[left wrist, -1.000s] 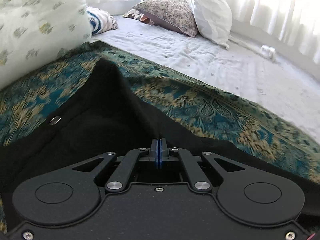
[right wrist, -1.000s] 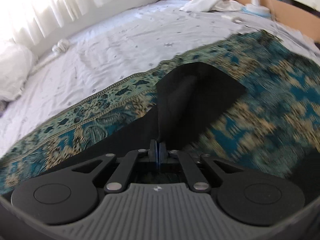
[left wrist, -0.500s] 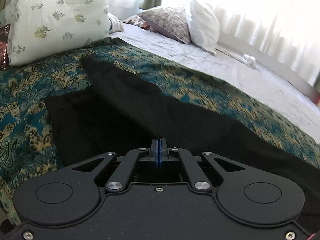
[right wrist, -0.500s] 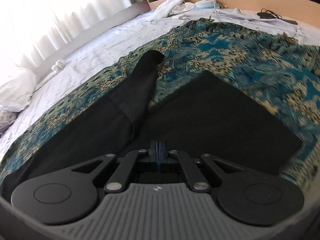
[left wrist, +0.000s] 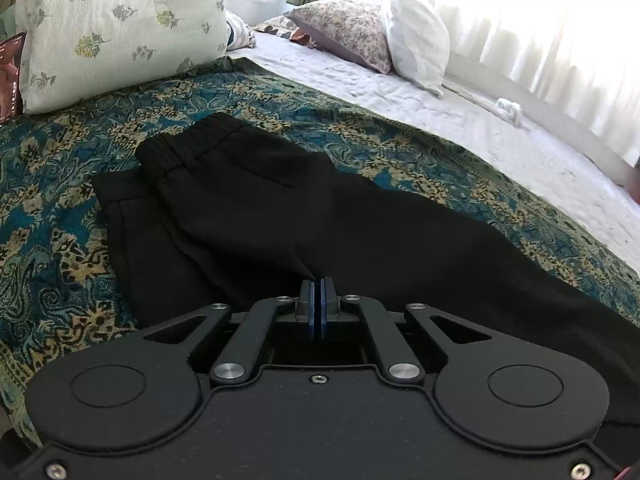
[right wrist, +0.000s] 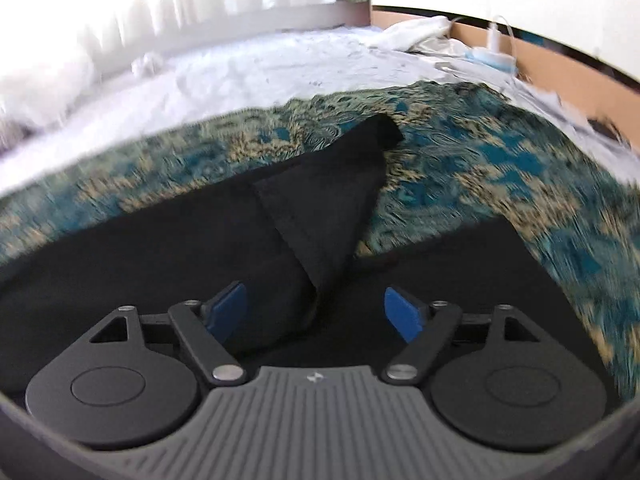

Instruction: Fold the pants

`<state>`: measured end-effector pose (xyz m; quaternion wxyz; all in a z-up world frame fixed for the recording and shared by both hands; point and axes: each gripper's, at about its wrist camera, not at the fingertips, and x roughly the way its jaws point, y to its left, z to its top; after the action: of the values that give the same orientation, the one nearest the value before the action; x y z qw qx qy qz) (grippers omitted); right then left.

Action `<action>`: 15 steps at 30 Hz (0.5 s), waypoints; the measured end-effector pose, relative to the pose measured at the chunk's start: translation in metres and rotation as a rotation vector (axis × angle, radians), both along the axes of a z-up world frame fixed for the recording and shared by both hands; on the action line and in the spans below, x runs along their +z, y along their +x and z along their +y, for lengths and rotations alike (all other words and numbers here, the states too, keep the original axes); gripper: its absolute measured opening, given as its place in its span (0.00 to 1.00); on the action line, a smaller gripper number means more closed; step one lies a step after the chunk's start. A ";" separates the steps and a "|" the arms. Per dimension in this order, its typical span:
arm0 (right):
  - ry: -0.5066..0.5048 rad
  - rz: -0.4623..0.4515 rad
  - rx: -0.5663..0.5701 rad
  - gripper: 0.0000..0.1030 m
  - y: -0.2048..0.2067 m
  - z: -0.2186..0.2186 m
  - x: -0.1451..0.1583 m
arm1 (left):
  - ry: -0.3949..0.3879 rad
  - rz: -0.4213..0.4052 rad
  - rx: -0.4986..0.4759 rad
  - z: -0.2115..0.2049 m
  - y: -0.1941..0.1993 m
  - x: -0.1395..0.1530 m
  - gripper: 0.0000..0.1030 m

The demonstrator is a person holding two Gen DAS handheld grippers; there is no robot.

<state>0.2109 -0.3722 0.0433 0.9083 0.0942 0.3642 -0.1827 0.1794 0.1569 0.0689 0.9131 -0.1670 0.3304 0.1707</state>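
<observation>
Black pants (left wrist: 256, 208) lie on a teal and gold patterned blanket (left wrist: 60, 240), their elastic waistband at the far left. My left gripper (left wrist: 319, 304) is shut on the pants, and a pinched ridge of black cloth runs up into its blue pads. In the right wrist view the pants (right wrist: 328, 208) show a leg end folded over, pointing toward the far right. My right gripper (right wrist: 316, 312) has its jaws opening wide; a ridge of black cloth stands between the blue pads (right wrist: 402, 314), touching neither.
A pale floral pillow (left wrist: 116, 28) rests at the blanket's far left edge. Past the blanket lie a white sheet (left wrist: 460, 120), a patterned pillow (left wrist: 344, 28) and a white pillow (left wrist: 420, 44). White cloth (right wrist: 416, 34) and a cable lie by a wooden board (right wrist: 560, 68).
My right gripper went from shut on the pants leg to wide open, leaving the leg on the blanket. The left gripper carried the waist part across and it now lies flat.
</observation>
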 end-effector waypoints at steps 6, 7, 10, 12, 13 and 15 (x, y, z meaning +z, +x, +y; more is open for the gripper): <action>-0.030 0.041 -0.137 0.03 0.037 -0.014 -0.016 | 0.012 0.015 0.004 0.002 0.005 -0.003 0.02; -0.033 0.026 -0.185 0.04 0.035 -0.018 -0.011 | 0.017 0.008 0.007 0.003 0.004 -0.001 0.02; 0.032 -0.090 -0.255 0.04 0.006 -0.029 0.005 | 0.033 -0.024 0.016 0.006 -0.002 0.005 0.02; 0.031 -0.137 -0.273 0.04 -0.017 -0.031 0.013 | 0.035 -0.044 0.014 0.008 -0.008 0.010 0.01; 0.033 -0.159 -0.276 0.04 -0.031 -0.031 0.017 | 0.041 -0.050 0.013 0.008 -0.011 0.011 0.01; 0.044 -0.192 -0.281 0.04 -0.055 -0.031 0.022 | 0.047 -0.058 0.001 0.007 -0.018 0.014 0.01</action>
<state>0.1556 -0.4035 0.0655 0.9022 0.1811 0.2628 -0.2901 0.1619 0.1643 0.0828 0.9260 -0.1504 0.2993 0.1741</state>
